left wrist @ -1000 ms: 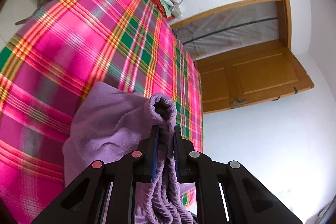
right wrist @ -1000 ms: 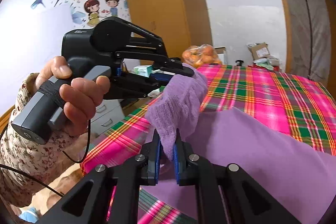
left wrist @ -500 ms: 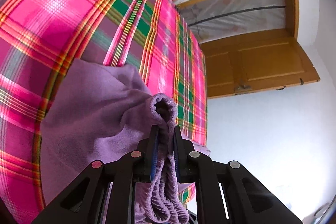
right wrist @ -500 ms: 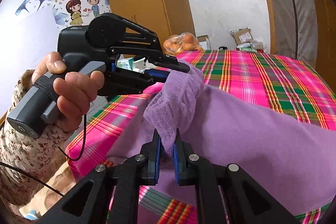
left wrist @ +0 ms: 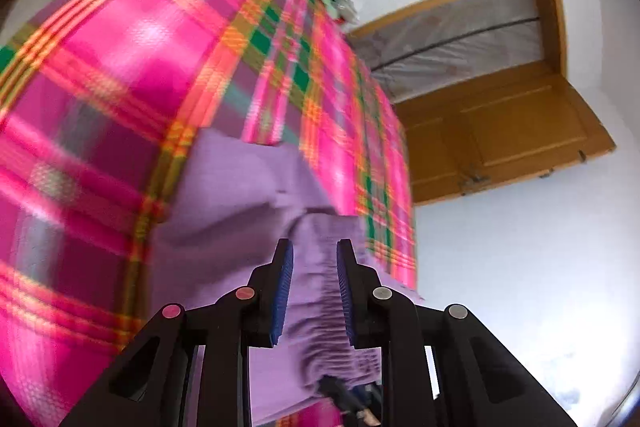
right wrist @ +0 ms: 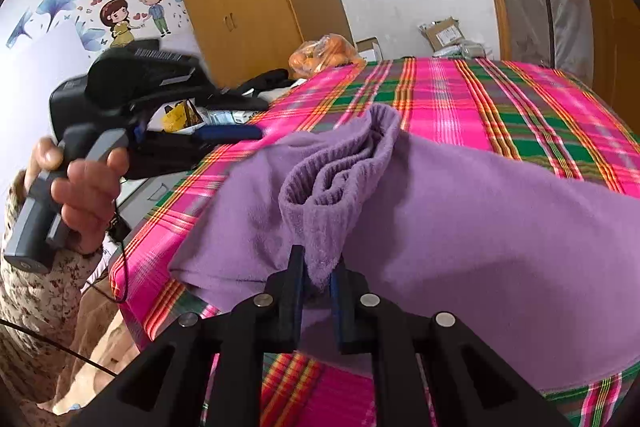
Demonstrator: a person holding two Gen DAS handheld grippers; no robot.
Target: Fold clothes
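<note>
the left tongs (left wrist: 314, 291) are opening — the two blue pads stand apart with a gap, and the ribbed edge of the purple sweater (left wrist: 248, 203) lies between them without being squeezed. the right tongs (right wrist: 318, 291) are opening too, only a little way apart. a bunched fold of the sweater hangs down between them, and i cannot tell if the pads press on it.

the sweater lies on the bed (right wrist: 500, 107), which has a pink, green and orange checked cover, near the bed's close corner. its long side runs across the right view, from that corner off to the right. its ribbed cuff (right wrist: 340, 163) sticks up in a hump, with the open end pointing up and away.

a hand (right wrist: 76, 187) in a flowery sleeve holds the left tongs beside the bed.
</note>
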